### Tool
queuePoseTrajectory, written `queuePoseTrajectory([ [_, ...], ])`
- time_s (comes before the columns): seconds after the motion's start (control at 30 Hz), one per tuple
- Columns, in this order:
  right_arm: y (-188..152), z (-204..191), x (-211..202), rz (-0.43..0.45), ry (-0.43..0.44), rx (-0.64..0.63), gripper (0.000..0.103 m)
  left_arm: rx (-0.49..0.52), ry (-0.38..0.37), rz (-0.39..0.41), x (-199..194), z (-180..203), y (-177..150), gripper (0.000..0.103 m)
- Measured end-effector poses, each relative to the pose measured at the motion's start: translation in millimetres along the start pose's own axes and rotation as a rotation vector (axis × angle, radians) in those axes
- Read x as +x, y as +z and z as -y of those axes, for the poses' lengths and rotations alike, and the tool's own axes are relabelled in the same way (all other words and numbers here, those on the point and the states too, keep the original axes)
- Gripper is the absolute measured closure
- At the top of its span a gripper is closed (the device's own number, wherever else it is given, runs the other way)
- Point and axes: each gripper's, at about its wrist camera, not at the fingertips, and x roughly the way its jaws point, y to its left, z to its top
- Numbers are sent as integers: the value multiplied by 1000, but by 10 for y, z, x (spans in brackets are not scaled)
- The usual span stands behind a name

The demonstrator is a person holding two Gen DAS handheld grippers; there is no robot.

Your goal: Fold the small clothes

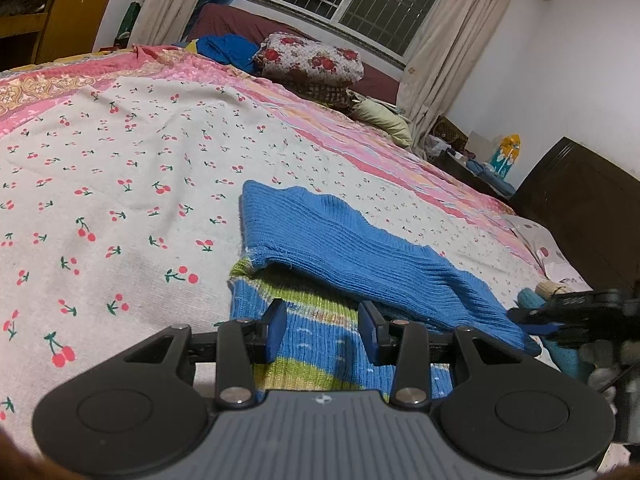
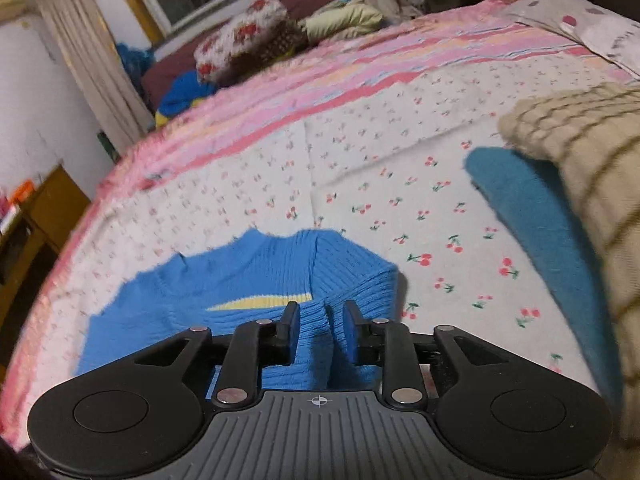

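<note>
A small blue ribbed knit garment (image 1: 352, 252) with green and yellow stripes lies on the cherry-print bedsheet (image 1: 120, 168), its blue part folded over the striped part. My left gripper (image 1: 325, 332) is open just above the striped part, holding nothing. In the right wrist view the same garment (image 2: 248, 280) lies below my right gripper (image 2: 322, 330), which is open with a raised fold of blue knit between its fingers. The right gripper (image 1: 560, 320) also shows at the right edge of the left wrist view.
A teal knit (image 2: 532, 216) and a beige knit (image 2: 588, 152) lie stacked on the bed to the right. Floral pillows (image 1: 312, 60) and blue cloth (image 1: 228, 48) sit at the far side. A wooden cabinet (image 1: 52, 12) stands far left, a dark headboard (image 1: 584, 200) right.
</note>
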Motion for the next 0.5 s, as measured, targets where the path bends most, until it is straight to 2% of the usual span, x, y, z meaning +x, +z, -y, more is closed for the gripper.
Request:
queuePoseTrajectory([
  [0.17,-81,-158,145,-22,-28,-105,77,-1,-3,0,-2,-7,6,59],
  [0.23,-65,-190,116,-18,-21,-117,95,0,-3,1,-2,-9,8,59],
  [0.27,-45,-195,89,-12,-11,-114,97,-1,-3,1,-2,-8,7,59],
  [0.4,25,-191,-7,62,-25,-95,98,1,-1,-1,4,-10,15,59],
  [0.5,33,-133,94,40,-59,-72,98,0,-2,-2,4,-12,19,59],
])
